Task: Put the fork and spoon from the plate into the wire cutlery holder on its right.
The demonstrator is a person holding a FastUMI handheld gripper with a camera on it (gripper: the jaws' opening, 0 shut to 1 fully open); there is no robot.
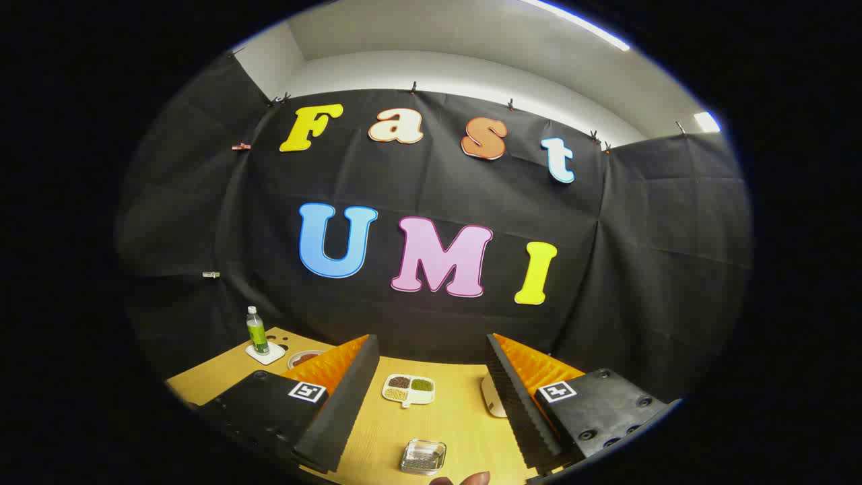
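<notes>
Held jaws (431, 397) wide apart, empty, high above counter (458, 424), likely for approach. Saw dish (409, 389) and tray (423, 457) between them.

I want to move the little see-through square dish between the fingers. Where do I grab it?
Best guess: take the small clear dish by two opposite rims, coming straight down from above. It sits flat and low on the wooden table, so its sides offer little height. The gripper is open, fingers spread wider than the dish.
</notes>
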